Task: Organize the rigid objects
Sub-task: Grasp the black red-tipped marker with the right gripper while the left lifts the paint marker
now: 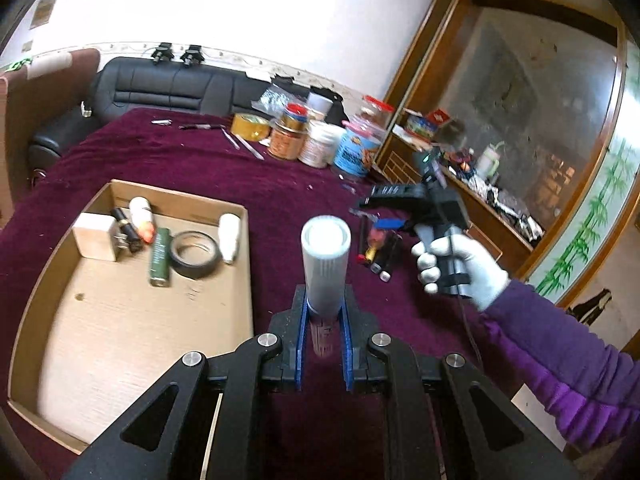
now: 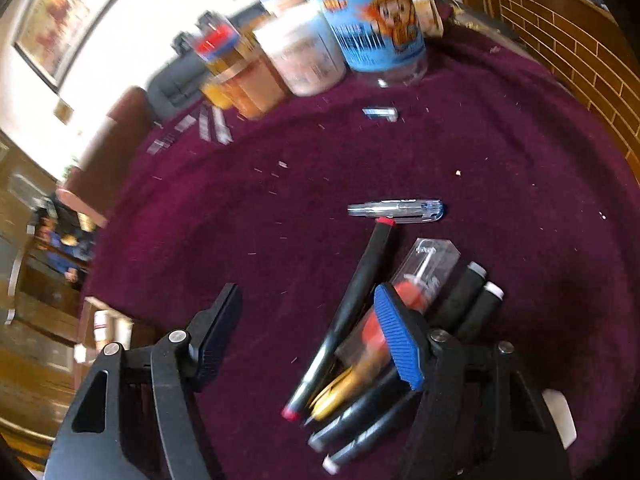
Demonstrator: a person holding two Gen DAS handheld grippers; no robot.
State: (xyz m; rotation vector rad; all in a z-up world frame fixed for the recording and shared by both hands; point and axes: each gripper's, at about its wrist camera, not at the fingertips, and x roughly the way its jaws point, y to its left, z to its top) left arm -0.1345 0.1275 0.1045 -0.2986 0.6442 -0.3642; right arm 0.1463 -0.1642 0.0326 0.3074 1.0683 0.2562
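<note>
In the left wrist view my left gripper [image 1: 325, 312] is shut on a white tube [image 1: 326, 256], held upright above the maroon tablecloth [image 1: 200, 160]. Left of it lies an open cardboard box [image 1: 120, 320] holding a wooden block [image 1: 94, 236], a green stick [image 1: 160, 254], a black tape roll [image 1: 195, 254] and white bottles [image 1: 230, 236]. A gloved hand [image 1: 464, 268] holds my right gripper [image 1: 372, 214] over a pile of pens [image 1: 376, 250]. In the right wrist view my right gripper [image 2: 310, 328] stands open above that pile: a black red-tipped pen [image 2: 352, 304], a clear case [image 2: 430, 268], black markers [image 2: 472, 300]. Nothing sits between its pads.
A clear blue-capped pen [image 2: 396, 209] lies just beyond the pile. Several jars [image 1: 320, 136] crowd the table's far edge, the blue one [image 2: 376, 28] nearest. Thin tools [image 1: 248, 146] lie beside them. A black sofa [image 1: 168, 84] stands behind; a wooden cabinet [image 1: 480, 208] borders the right.
</note>
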